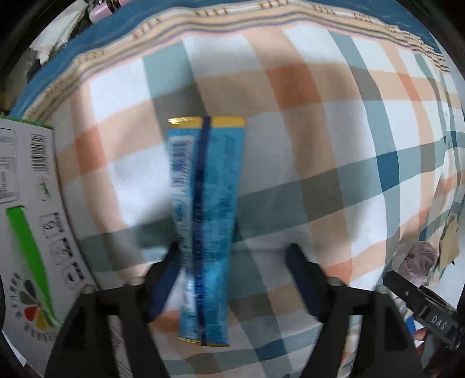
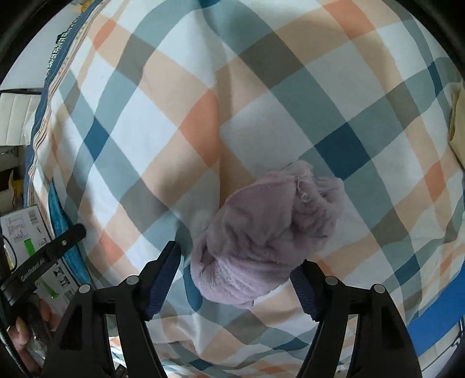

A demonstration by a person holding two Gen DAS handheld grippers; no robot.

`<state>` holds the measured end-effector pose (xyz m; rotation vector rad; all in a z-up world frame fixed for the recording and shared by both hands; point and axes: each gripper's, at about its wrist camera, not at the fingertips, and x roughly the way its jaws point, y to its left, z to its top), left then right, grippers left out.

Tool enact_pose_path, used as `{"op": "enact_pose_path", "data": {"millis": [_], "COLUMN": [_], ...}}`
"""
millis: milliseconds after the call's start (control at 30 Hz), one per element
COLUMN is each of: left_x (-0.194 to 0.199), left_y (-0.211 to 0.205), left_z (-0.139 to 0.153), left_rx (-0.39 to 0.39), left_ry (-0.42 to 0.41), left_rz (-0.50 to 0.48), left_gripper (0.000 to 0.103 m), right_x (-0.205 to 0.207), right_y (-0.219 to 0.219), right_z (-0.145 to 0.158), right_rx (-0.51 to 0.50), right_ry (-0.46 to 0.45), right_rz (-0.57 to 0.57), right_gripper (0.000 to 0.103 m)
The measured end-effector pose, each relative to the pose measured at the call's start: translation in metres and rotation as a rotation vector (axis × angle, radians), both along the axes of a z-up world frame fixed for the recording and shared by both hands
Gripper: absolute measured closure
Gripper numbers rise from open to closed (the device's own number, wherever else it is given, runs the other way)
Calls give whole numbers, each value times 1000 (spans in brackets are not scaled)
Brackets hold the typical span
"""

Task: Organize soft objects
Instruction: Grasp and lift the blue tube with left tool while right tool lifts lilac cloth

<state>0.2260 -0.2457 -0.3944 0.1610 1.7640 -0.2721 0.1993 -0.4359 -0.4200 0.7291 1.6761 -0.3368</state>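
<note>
A folded blue towel [image 1: 207, 221] with yellow end trim lies lengthwise on the plaid bedsheet [image 1: 319, 145]. My left gripper [image 1: 235, 256] is open, with the towel's near part between its fingers, close to the left finger. A crumpled lilac cloth [image 2: 261, 238] lies on the sheet [image 2: 174, 116]. My right gripper [image 2: 238, 261] is open around its near end, and the cloth reaches the right finger. The lilac cloth also shows at the right edge of the left wrist view [image 1: 418, 261]. The blue towel shows as a strip at the left of the right wrist view [image 2: 61, 221].
A white cardboard box [image 1: 26, 226] with a green stripe and barcode stands at the left of the bed, also seen in the right wrist view [image 2: 26, 232]. A tan cloth [image 2: 457, 122] lies at the far right edge. A blue striped border [image 1: 203, 17] runs along the sheet's far side.
</note>
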Motion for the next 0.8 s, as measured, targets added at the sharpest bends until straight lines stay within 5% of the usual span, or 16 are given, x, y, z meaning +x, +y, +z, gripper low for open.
{"op": "enact_pose_path", "data": {"millis": [200,333,667,800], "left_x": [-19,1,-13,-13], "left_y": [-25,-12,11,18], "left_z": [-12,-21,-17,-22], "left_rx": [57,21,49,41], "left_ry": [37,44,24,28], "left_rz": [-51,4,31,49], "left_gripper": [21,23,77,86], "right_x": [3,5,18,28], "right_y": [-4,0,3,14], "right_z": [7,5,-2,-1], "right_rx": [-17,-3,1,-28], "right_ry": [-3,3,9,21], "right_rz": [-19,-15,-42,-29], "right_gripper": [27,27,30,48]}}
